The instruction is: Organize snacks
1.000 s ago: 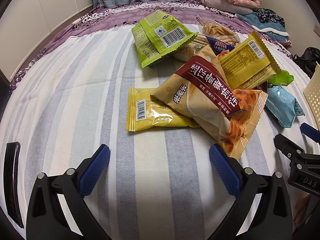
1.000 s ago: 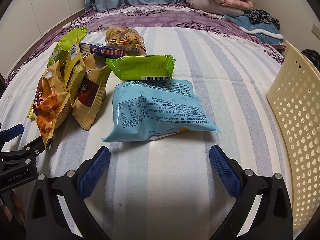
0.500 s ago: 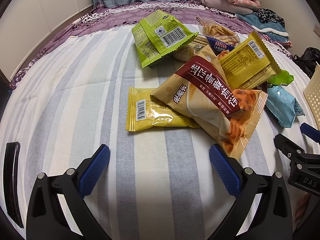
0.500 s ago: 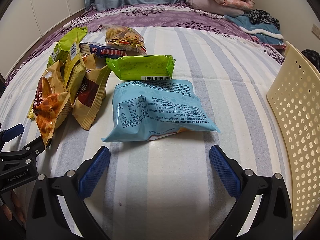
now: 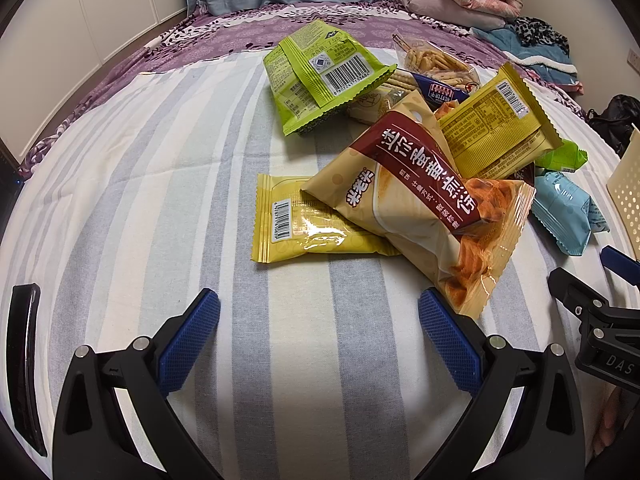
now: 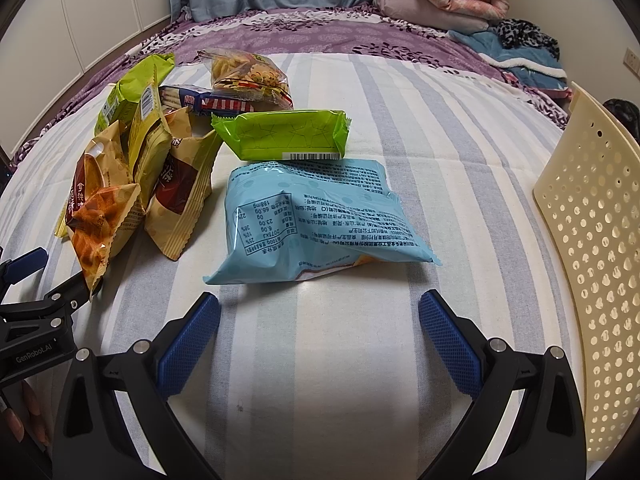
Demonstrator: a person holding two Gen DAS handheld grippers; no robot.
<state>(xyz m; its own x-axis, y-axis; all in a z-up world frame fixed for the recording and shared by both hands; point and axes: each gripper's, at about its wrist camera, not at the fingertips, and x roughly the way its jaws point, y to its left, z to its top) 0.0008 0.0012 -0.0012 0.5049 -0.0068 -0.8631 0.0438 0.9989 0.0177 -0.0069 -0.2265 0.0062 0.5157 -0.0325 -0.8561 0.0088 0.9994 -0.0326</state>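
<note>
A heap of snack bags lies on a striped sheet. In the left wrist view my left gripper is open and empty, just short of a tan and maroon bag that lies over a flat yellow packet. Behind them are a lime green bag and a mustard bag. In the right wrist view my right gripper is open and empty, just short of a light blue bag. A bright green packet lies behind it.
A cream perforated basket stands tilted at the right of the right wrist view. A clear bag of biscuits and a navy cracker pack lie at the back. Folded clothes are piled on the purple bedcover beyond.
</note>
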